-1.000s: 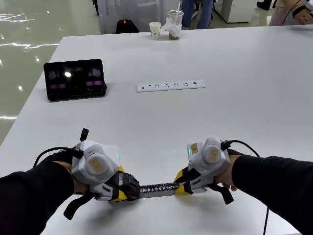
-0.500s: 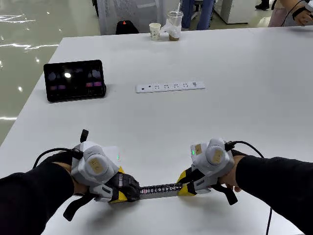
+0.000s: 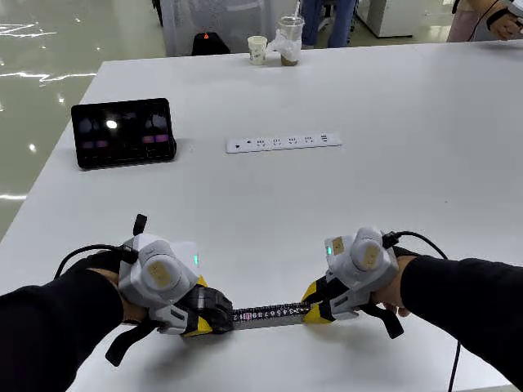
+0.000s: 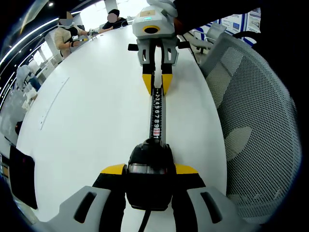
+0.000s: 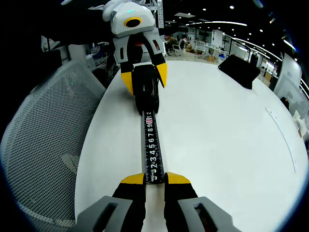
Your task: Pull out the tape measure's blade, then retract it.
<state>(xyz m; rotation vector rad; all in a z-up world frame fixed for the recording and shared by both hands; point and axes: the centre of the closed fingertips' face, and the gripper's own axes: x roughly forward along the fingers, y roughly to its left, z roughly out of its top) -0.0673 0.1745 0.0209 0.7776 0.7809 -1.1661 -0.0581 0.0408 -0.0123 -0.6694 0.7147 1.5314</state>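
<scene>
Pulling the blade [image 5: 149,140] out of the tape measure [image 4: 149,166] over the desk [image 3: 368,163].
Left fingers [image 4: 114,170] pinch the tape measure between them; right fingers [image 5: 133,180] pressed together on the blade tip, blade stretched between both pairs. Risk: thin tip slips out and blade whips back, or skewed pull twists tape measure loose.

The head view looks down over the table [image 3: 368,188] from its near edge. Both gripper views sit low and close, facing each other along the blade [image 4: 157,113], shared by all three
</scene>
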